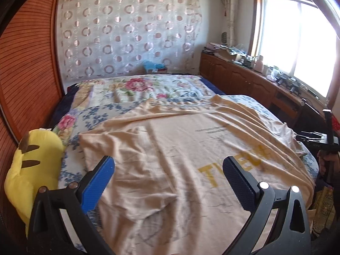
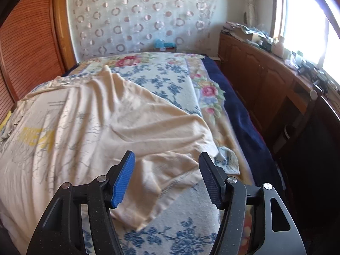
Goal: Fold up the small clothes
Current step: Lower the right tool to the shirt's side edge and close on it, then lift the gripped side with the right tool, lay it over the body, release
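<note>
Left gripper (image 1: 169, 170): jaws wide apart, nothing between the pads, angled downward. Right gripper (image 2: 166, 170): jaws apart, pads clear of any contact, angled downward; its body and the holding hand (image 1: 327, 163) show at the left view's right edge.

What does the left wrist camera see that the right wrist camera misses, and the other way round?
Only the left wrist view shows the yellow plush toy at the bed's edge, and the other gripper's black body, held at the far right. Only the right wrist view shows the dark blue blanket along the bed's side and the shirt's stitched hem close up. Both show the cream T-shirt with yellow lettering spread on the floral bedspread, the circle-patterned curtain, the wooden cabinets and the bright window.
</note>
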{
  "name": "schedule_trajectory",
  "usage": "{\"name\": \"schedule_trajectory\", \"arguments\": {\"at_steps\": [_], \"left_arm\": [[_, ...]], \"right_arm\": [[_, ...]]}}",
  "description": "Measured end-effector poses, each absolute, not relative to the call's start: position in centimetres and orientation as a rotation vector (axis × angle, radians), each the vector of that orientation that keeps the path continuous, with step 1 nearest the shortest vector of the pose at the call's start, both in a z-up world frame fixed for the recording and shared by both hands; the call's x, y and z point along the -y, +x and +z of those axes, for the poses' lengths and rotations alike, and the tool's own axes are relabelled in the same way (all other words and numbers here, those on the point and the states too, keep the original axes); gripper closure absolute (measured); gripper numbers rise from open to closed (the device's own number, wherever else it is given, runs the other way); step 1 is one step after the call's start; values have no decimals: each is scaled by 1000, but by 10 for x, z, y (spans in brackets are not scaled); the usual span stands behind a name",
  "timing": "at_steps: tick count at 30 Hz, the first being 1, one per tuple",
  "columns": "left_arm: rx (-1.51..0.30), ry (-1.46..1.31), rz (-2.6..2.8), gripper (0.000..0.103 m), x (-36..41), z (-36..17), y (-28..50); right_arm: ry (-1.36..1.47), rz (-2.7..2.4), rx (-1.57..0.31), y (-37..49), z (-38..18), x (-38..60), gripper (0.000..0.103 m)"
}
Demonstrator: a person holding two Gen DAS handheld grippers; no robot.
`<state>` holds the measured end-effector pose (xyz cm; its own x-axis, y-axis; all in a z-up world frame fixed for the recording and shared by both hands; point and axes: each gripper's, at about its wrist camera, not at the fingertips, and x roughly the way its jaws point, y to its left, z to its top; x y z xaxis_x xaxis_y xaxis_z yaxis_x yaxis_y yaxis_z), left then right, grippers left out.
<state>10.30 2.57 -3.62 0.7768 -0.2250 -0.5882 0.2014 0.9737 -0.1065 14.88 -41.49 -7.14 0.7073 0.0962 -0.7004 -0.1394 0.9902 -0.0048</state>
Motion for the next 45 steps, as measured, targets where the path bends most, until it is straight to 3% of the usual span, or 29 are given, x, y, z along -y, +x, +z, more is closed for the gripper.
{"name": "schedule_trajectory", "arguments": {"at_steps": [13,31,32,37,38,45], "left_arm": [[-671,-4,-299,1,27,-48,93],[-692,-20,-327,1,42,-59,80],[-693,-20,-328,1,42,-59,80],[-698,-19,-328,1,43,-63,78],[-700,-20,-328,1,43,-64,77],[-706,-34,-321,1,38,-67,74]], "right_arm": [[31,76,-800,146,-81,457,39],[83,110,-886,171,-87,461,40],[86,117,-892,172,-88,461,52],[14,91,-862,168,-85,460,84],[0,85,-854,168,-84,460,97],[-56,133,-780,162,-66,447,103]]}}
